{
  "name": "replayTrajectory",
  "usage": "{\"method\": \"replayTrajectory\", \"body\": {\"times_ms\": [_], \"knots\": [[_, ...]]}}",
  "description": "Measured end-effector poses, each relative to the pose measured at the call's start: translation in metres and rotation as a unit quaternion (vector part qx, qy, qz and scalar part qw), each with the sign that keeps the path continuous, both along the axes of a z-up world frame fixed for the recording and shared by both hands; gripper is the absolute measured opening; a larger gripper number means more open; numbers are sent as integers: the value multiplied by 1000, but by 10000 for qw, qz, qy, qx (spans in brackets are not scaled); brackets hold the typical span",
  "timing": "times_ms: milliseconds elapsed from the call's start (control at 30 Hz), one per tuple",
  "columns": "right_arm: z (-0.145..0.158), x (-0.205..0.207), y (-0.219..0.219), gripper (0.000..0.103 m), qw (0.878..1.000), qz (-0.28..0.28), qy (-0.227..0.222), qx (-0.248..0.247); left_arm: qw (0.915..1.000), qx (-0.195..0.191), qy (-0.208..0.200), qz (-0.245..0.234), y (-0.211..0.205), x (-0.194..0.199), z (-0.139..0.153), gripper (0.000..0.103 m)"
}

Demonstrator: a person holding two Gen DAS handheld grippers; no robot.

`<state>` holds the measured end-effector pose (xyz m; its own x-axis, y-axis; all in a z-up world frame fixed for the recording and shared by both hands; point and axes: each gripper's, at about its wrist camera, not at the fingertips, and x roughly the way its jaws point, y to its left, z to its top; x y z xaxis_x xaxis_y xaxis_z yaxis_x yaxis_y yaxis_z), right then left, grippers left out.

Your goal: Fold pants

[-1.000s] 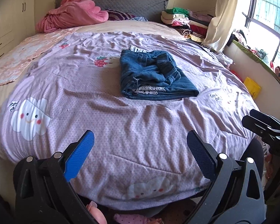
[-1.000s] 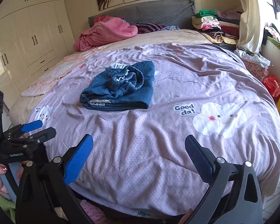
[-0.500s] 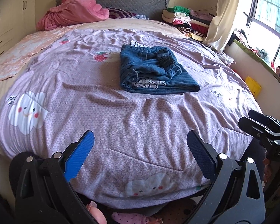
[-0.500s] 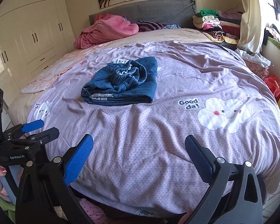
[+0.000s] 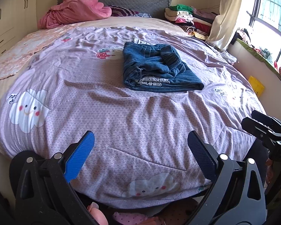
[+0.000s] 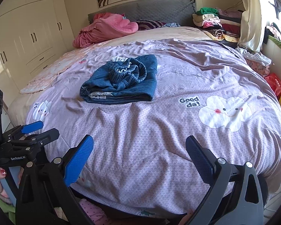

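Both claws have kept creeping toward the bed over the last second: the pants now sit lower and larger in each wrist view than they did a second ago, while the bundle itself looks unmoved and no different in shape. I read that as an approach with no contact yet.

My left claw hangs over the near edge of the quilt with its jaws spread wide and nothing between them. My right claw is the same, wide apart and empty.

The pants lie mid-bed on the quilt, well ahead of both claws. From the left view they sit slightly right of the gap between the fingers; from the right view, slightly left of it. They are already doubled into a thick bundle, the folded edge toward me, with the ribbed waistband bunched loosely on top.

So I judge the fold mostly done but untidy. If more is wanted, I'd go for that loose waistband, which could easily drag the layers below out of line.
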<state>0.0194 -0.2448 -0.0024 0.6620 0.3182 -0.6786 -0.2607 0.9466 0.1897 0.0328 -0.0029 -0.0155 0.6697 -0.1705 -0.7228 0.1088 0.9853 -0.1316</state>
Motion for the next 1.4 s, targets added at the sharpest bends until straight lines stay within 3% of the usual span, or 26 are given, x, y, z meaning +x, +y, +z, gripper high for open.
{"method": "replayTrajectory", "body": {"times_ms": [1400], "knots": [[2,-2,1,98,9999,-76,-16,-78,9999,109,-49,78,0,-4,6,93]]}}
